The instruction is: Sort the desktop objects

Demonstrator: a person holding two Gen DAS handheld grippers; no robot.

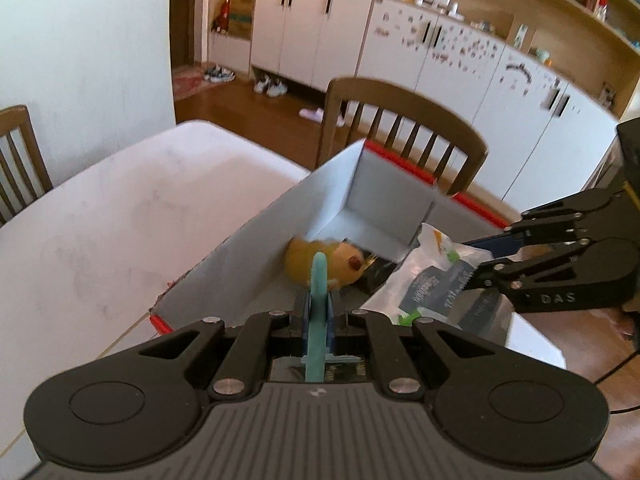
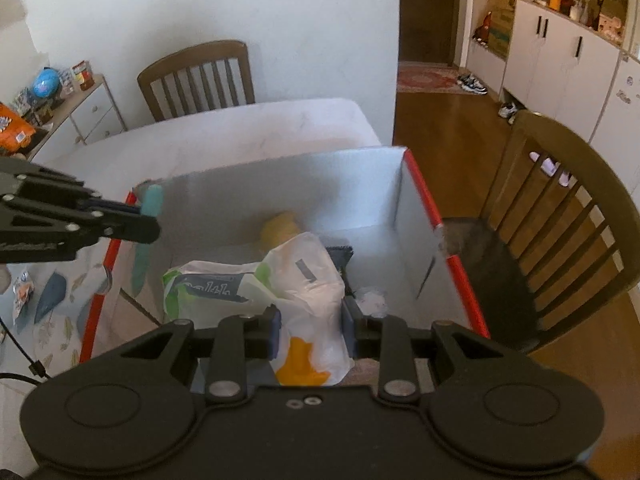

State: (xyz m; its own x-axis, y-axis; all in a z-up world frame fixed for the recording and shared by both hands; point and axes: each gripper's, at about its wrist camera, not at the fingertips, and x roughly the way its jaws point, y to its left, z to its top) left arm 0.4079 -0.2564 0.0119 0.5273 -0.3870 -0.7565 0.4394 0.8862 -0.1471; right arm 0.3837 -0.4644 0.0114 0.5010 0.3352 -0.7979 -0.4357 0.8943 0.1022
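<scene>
Over the open cardboard box (image 2: 280, 184) with its red-edged rim, both grippers are carrying things in. At the box's near left corner, the left gripper (image 1: 319, 308) has its jaws closed tight on a slim teal knife-like tool (image 1: 319, 280), held upright between the blue pads; the right wrist view shows the same tool (image 2: 146, 236) hanging beside the box's left wall, its lower end just inside or at the rim, which I cannot settle. The right gripper (image 2: 310, 326) has its jaws about half spread and pressed against a white plastic snack bag (image 2: 308, 280) with an orange print, which bulges out between them and reaches down into the box. Already lying in the box are a yellow rounded toy or fruit (image 1: 324, 262) near the far wall, a white packet with blue lettering and green trim (image 2: 212, 284), and a dark item (image 2: 340, 256) mostly covered by the bag. So the sorting looks well along: several things are in, and these two are not yet let go. On the patterned cloth left of the box, a few small items (image 2: 24, 292) appear to wait, though they are blurred and cut off at the frame edge. What the yellow thing really is, the packet's wording, and the box floor under the bags are too hidden or smeared to make out.
</scene>
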